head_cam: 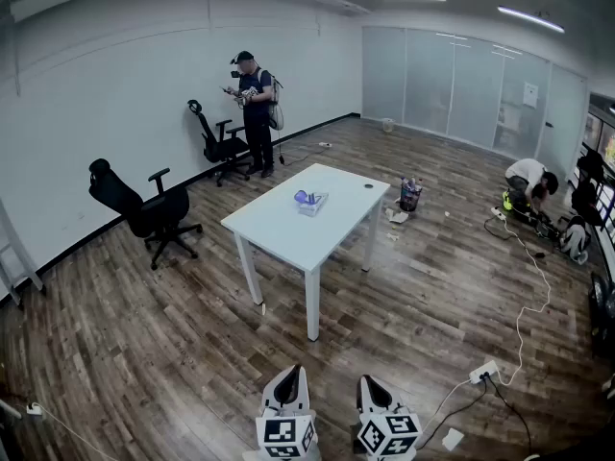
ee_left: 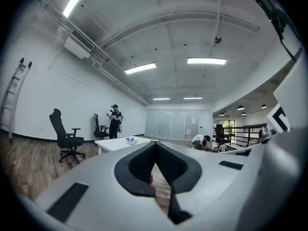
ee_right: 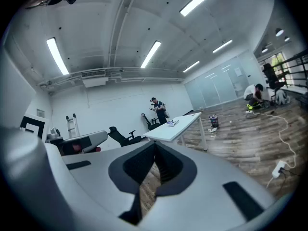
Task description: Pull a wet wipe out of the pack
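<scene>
The wet wipe pack point(head_cam: 310, 201), clear with a purple top, lies on the white table point(head_cam: 288, 233) in the middle of the room. Both grippers hang at the bottom edge of the head view, well short of the table and over the wooden floor. My left gripper point(head_cam: 286, 380) is shut with nothing between its jaws, and my right gripper point(head_cam: 374, 386) is shut and empty too. In the left gripper view the left gripper point(ee_left: 155, 145) points level, with the wet wipe pack point(ee_left: 130, 140) far off on the table. The right gripper point(ee_right: 155, 144) also faces the distant wet wipe pack point(ee_right: 172, 122).
A small dark object point(head_cam: 368, 186) sits at the table's far end. Two black office chairs point(head_cam: 144, 209) point(head_cam: 221, 142) stand by the left wall beside a standing person point(head_cam: 256, 113). Another person point(head_cam: 528, 185) crouches at the right. A power strip point(head_cam: 483, 371) with cables lies close on the right.
</scene>
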{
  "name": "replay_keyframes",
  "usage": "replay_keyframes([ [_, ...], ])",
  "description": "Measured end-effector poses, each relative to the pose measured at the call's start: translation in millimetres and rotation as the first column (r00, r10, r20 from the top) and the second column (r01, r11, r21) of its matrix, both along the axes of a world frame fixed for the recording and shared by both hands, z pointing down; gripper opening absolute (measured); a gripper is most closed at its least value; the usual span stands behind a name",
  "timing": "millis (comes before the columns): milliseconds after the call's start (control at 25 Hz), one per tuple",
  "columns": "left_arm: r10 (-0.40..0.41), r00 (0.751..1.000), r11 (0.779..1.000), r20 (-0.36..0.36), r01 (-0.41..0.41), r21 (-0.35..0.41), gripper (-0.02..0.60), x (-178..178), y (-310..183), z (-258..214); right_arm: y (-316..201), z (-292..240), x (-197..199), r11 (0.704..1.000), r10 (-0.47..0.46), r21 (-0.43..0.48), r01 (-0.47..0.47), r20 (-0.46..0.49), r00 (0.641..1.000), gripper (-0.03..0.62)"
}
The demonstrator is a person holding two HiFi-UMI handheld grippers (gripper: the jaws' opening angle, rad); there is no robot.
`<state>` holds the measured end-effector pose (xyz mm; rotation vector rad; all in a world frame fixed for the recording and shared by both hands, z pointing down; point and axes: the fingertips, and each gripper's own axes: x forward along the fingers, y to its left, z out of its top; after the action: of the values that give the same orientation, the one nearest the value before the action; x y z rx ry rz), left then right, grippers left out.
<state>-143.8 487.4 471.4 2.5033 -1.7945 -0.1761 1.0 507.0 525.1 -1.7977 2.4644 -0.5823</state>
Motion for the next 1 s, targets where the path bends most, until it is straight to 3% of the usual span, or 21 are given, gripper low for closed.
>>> replay_keyframes([
  [1000,0.034,0.999,0.999,0.009,-0.034,0.004,-0.003,9.3,-75.6,-4.9,-77.6,4.6,6.5,0.999,0.039,-0.005,-0.039,0.042,0.998,0.008],
])
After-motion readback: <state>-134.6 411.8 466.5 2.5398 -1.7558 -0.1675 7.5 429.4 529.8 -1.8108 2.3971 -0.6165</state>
